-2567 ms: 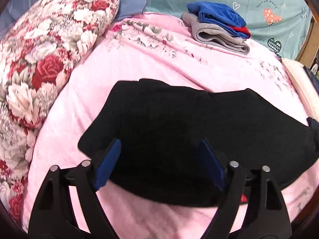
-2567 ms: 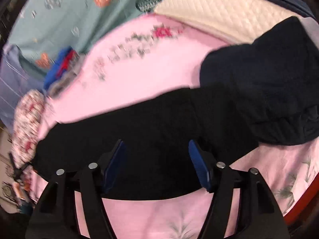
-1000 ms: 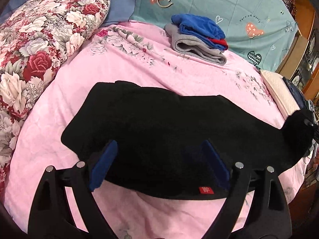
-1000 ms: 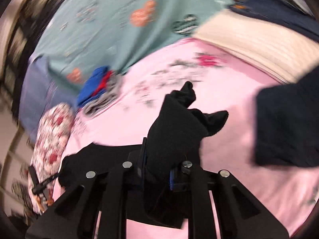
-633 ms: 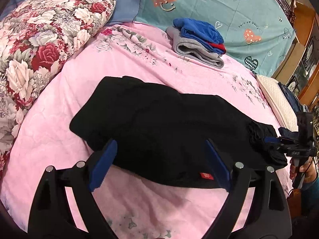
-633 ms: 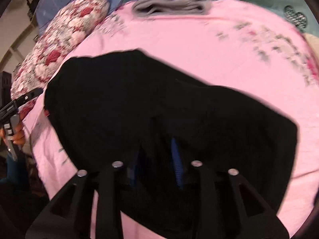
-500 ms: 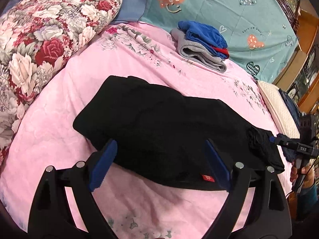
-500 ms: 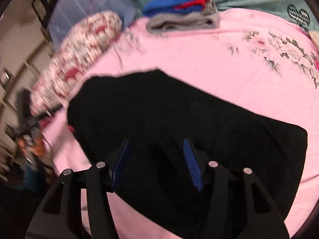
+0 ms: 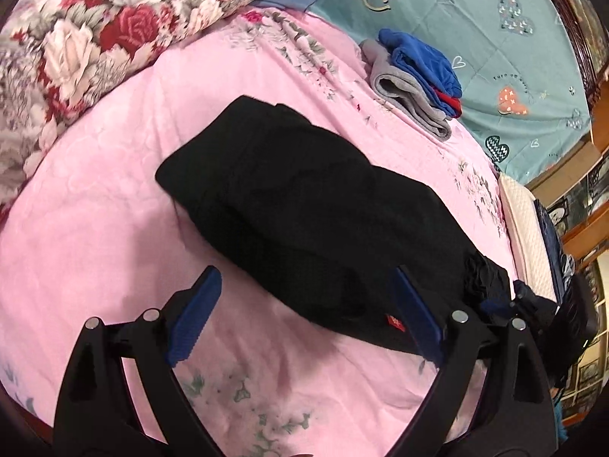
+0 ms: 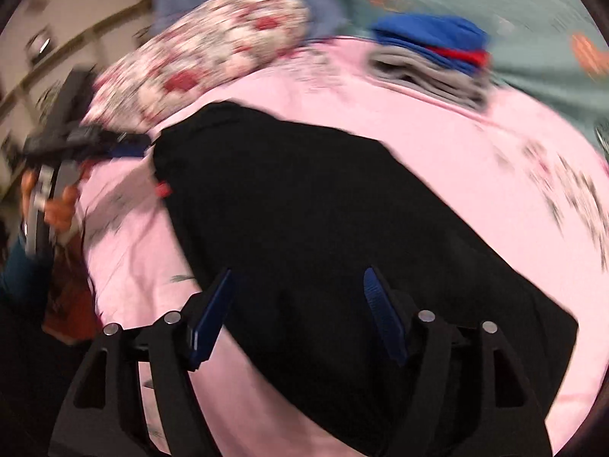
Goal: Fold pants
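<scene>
The black pants [image 9: 304, 209] lie folded lengthwise on the pink bedspread [image 9: 95, 228], with a small red tag [image 9: 394, 321] at the near edge. My left gripper [image 9: 304, 312] is open and empty, hovering at the pants' near edge. In the right wrist view the pants [image 10: 323, 209] fill the middle. My right gripper [image 10: 297, 312] is open and empty over their near part. The other gripper [image 10: 114, 144] shows at the pants' far left end, held by a hand. This view is blurred.
A floral pillow [image 9: 76, 38] lies at the left. A folded stack of grey, blue and red clothes [image 9: 415, 76] sits at the back on the bedspread. A teal sheet [image 9: 495, 38] lies behind it. A cream quilted pad [image 9: 529, 243] and dark clothes are at the right edge.
My right gripper carried the pants' leg end over onto the rest, let go and opened. It now hovers open over the folded pants. My left gripper stayed open and drew back slightly.
</scene>
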